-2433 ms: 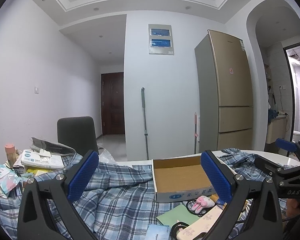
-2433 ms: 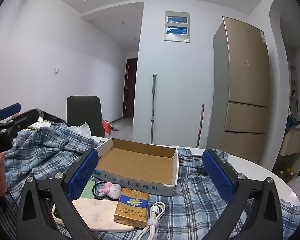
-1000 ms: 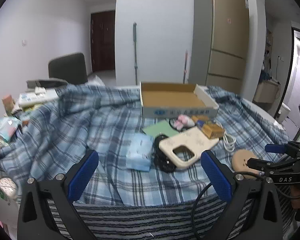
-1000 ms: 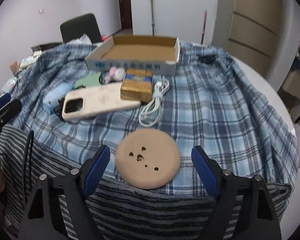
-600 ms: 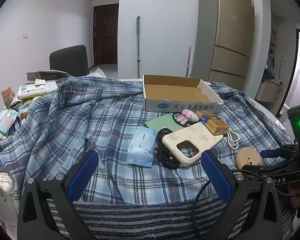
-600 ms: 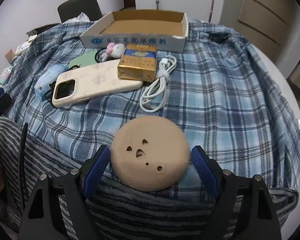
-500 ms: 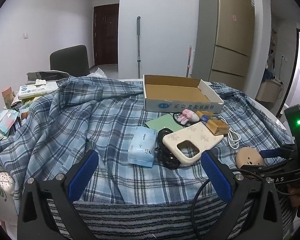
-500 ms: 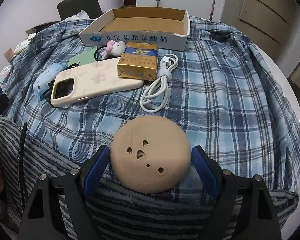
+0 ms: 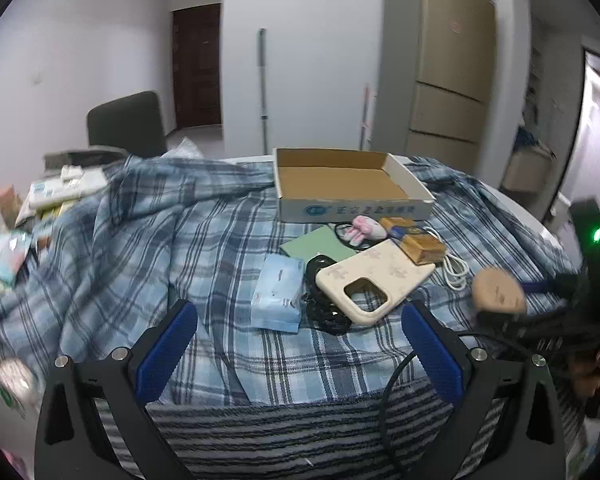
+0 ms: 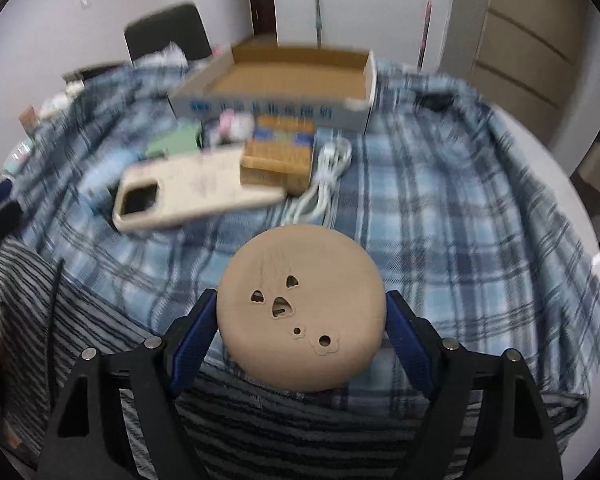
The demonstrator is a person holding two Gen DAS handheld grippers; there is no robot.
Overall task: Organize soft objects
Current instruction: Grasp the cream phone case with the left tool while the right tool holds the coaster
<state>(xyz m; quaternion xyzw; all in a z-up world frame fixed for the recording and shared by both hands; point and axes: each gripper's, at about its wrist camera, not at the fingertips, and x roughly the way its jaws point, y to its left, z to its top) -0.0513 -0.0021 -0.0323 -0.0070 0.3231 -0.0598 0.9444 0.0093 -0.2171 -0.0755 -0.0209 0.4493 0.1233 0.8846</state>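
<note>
Left gripper [image 9: 298, 346] sat at lower centre of the left wrist view, fingers spread wide, nothing between them, above the striped cloth [image 9: 300, 432] at the near table edge. Mid-frame: cardboard box [image 9: 348, 184], empty; below it a blue tissue pack [image 9: 277, 294], cream phone case [image 9: 374, 282], small pink plush [image 9: 364, 230], gold carton [image 9: 422, 242] and white cable [image 9: 456, 268], all lying on the plaid cloth [image 9: 160, 248]. At right edge, blurred, the tan round pad [image 9: 498, 290] appeared lifted off the cloth. In the right wrist view, right gripper [image 10: 300, 320] at lower centre was clamped on that pad [image 10: 300, 312], blue pads touching its left and right rims; it seemed tilted toward the camera. Box [image 10: 288, 76] lay at upper centre, beyond the phone case [image 10: 192, 196] and carton [image 10: 278, 156]. Background was motion-blurred. Risk, judged: grip bears only on the pad's soft rim, so a quick swing could squeeze it out or let it pivot; a low carry could snag the cable [image 10: 324, 176] or knock the carton.
</note>
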